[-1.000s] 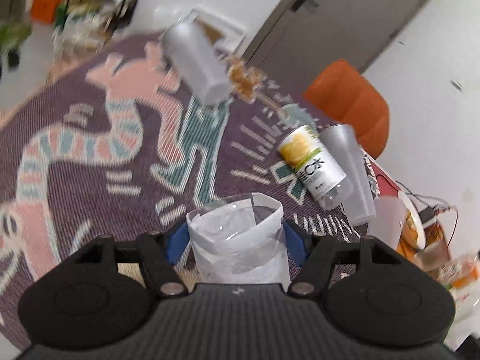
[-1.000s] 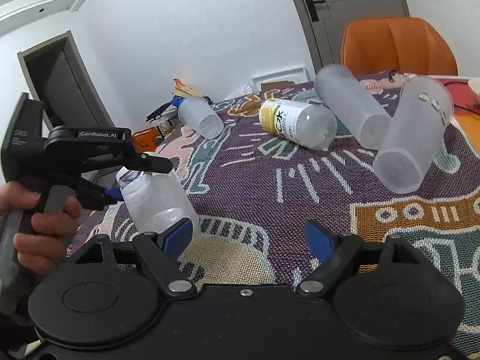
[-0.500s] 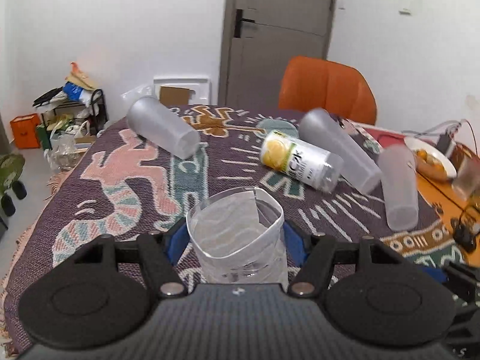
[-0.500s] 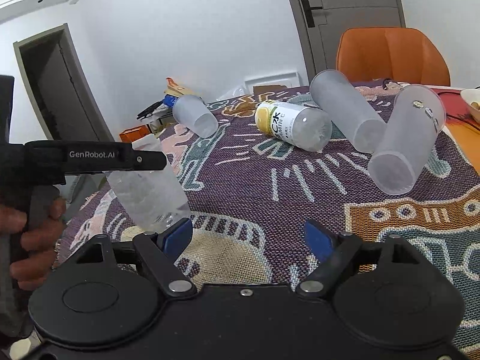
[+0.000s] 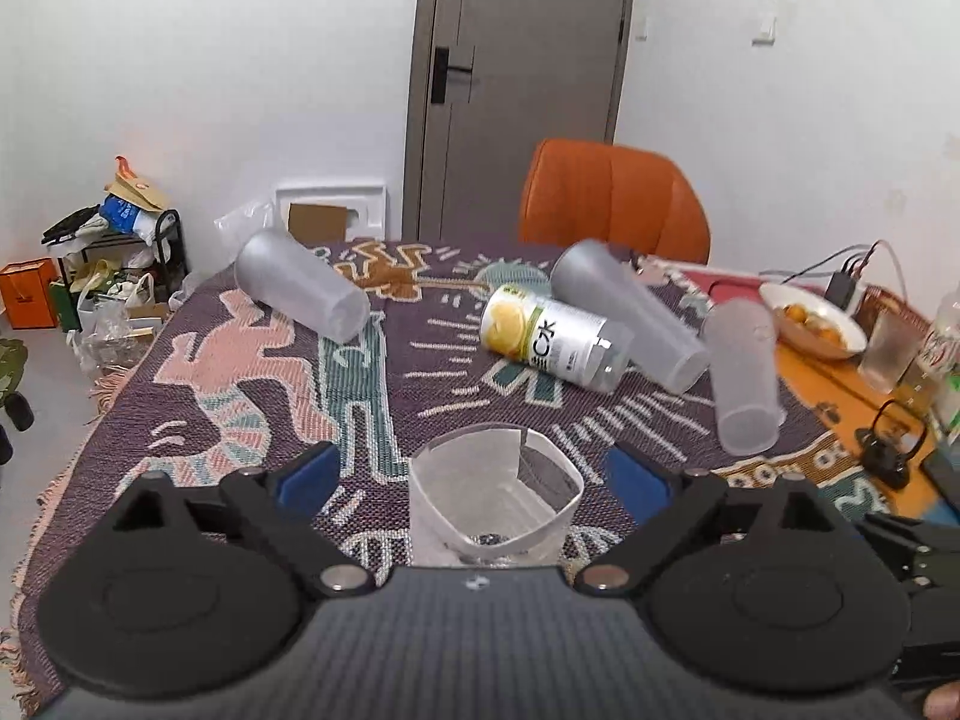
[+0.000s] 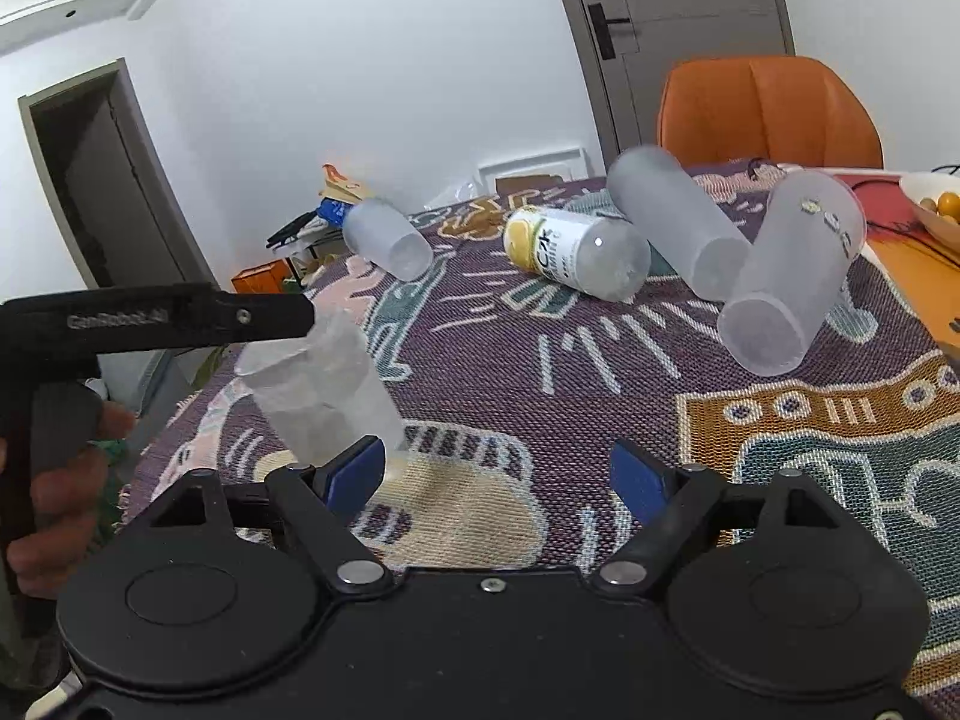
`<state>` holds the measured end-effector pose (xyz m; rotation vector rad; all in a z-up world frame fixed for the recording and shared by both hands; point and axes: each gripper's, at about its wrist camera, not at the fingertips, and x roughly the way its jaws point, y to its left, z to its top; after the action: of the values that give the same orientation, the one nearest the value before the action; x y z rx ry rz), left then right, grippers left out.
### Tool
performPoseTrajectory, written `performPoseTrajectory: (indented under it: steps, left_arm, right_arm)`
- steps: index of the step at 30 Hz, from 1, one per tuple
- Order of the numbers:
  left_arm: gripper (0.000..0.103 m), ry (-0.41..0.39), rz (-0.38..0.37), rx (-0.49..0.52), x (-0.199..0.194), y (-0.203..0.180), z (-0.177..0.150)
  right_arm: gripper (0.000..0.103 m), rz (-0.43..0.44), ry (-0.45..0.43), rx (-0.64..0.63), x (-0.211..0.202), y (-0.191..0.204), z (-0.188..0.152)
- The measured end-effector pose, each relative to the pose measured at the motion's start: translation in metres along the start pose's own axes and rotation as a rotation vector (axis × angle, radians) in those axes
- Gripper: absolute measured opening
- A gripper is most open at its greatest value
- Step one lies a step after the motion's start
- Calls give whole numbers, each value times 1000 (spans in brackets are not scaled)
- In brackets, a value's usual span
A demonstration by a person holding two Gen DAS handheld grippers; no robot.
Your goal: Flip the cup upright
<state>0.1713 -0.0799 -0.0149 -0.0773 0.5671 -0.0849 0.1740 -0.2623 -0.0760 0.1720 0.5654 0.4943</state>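
Item, nearest: left tongs (image 5: 474,480), blue-padded, spread wide, with a clear crinkled plastic cup (image 5: 495,501) standing mouth-up between the pads and touching neither. The cup rested on the patterned purple woven cloth (image 5: 252,396) covering the tabletop, near its front edge; in the right wrist view the cup (image 6: 321,387) leaned slightly, just under the black arm of the left tongs (image 6: 180,321), whose handle was held by a hand (image 6: 57,504).

Item: right tongs (image 6: 498,474), blue-padded, spread wide, holding nothing, above the cloth (image 6: 540,396) beside the cup.

Item, mid-tabletop: frosted tall plastic tumbler (image 5: 744,384), lying on its side toward the right, base toward the camera.

Item: second frosted plastic tumbler (image 5: 630,315), on its side, just beside a yellow-and-white labelled clear plastic bottle (image 5: 555,339), also lying down.

Item, left: third frosted plastic tumbler (image 5: 300,294), on its side, well apart from the others.

Item, right edge: white shallow dish of orange fruit (image 5: 813,324), a clear drinking glass (image 5: 888,357), and dark cables, on bare orange tabletop (image 5: 828,384).

Item, far: orange upholstered chair (image 5: 612,204) at the tabletop's far side; grey door (image 5: 516,78); cluttered black rack (image 5: 120,240) against the white wall.
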Motion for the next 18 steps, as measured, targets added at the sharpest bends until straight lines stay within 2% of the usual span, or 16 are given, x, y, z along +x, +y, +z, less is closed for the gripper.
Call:
performPoseTrajectory:
  steps: [4, 7, 9, 11, 18]
  left_arm:
    - [96, -25, -4, -23, -20, 11, -4]
    - [97, -28, 11, -12, -33, 17, -9]
    - [101, -33, 18, -16, -41, 21, -13]
    - [103, -44, 25, -31, -49, 27, -19]
    - [103, -51, 24, -54, -71, 44, -37]
  right_arm:
    - [85, 0, -13, 0, -11, 8, 0]
    - [91, -4, -23, 11, -20, 13, -2]
    - [91, -4, -27, 13, -25, 17, -3]
    - [96, -6, -30, 10, -29, 21, -4]
    - [103, -19, -43, -3, -45, 37, -10]
